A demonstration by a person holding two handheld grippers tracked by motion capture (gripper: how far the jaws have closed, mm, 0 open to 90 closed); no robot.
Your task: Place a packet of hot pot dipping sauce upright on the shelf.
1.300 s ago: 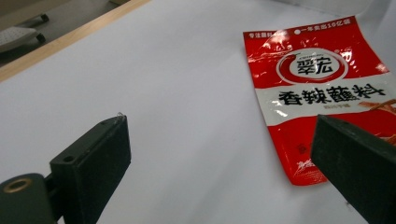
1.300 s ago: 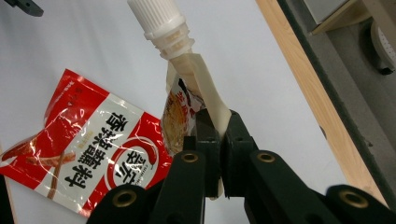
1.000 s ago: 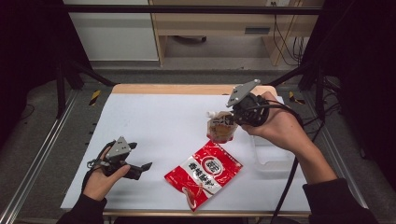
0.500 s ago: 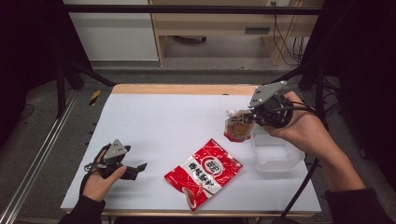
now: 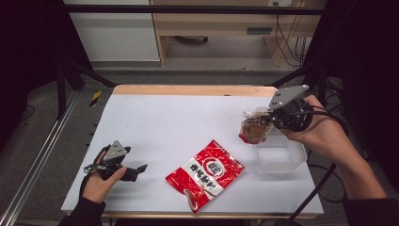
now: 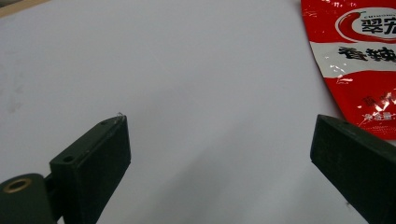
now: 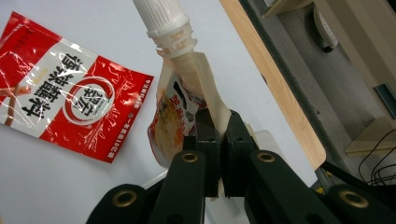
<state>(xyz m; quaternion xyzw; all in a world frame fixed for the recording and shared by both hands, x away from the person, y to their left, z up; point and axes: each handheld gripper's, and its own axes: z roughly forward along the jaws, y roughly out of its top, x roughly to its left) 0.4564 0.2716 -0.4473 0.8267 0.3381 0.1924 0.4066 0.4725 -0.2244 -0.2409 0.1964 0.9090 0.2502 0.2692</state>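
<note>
Right tool (image 5: 272, 121): clenched on the edge of a spouted pouch (image 5: 254, 128); in the right gripper view the two black jaws pinch the pouch's side seam flat between them, with the white screw cap (image 7: 162, 18) pointing away from the camera.
Pouch position: held off the worktop (image 5: 169, 120), hanging beside the tool and just above the near rim of the clear plastic container (image 5: 280, 157) at the worktop's right edge.
Left tool (image 5: 136, 168): released, its jaws standing wide apart with nothing between them; it rests low at the worktop's left front corner, with the red snack bag (image 6: 359, 60) off to one side in its own view.
Red snack bag (image 5: 205, 172): lies flat near the front edge, between the two hands, untouched.
Step in hand: judging by the grip and the position, the pouch is being carried to the container.
Next move calls for: bringing the pouch squarely over the container's opening, lowering it inside, then letting the jaws part.
Watch for: the thin seam slipping out of the pinch, or the pouch's bottom catching on the rim.
</note>
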